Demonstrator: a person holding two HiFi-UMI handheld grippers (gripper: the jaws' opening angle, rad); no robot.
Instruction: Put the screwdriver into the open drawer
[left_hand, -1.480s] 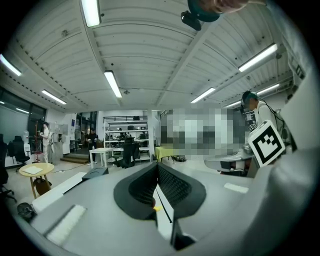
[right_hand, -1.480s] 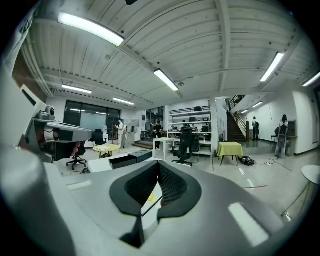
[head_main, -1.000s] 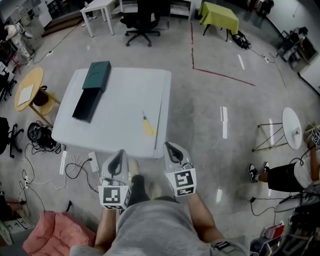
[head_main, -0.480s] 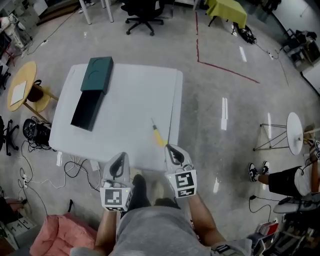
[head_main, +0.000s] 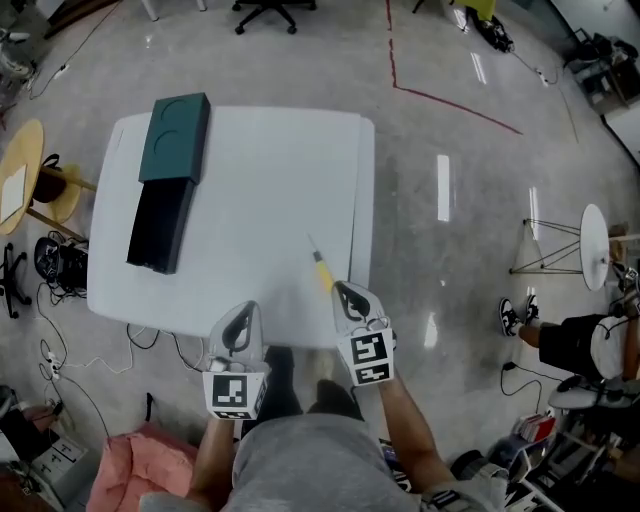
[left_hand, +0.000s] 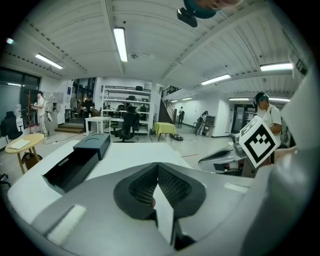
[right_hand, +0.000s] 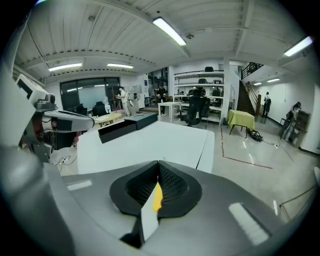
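Tools: left tool (head_main: 245, 310) and right tool (head_main: 343, 290) both closed, nothing gripped. Screwdriver (head_main: 321, 268) lies on worktop (head_main: 250, 200) just ahead of right tool, apparently not touching it. Open drawer (head_main: 155, 225) sits well apart, at the left side.

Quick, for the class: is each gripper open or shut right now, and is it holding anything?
Left gripper: shut, empty.
Right gripper: shut, empty; the screwdriver lies on the table just ahead.
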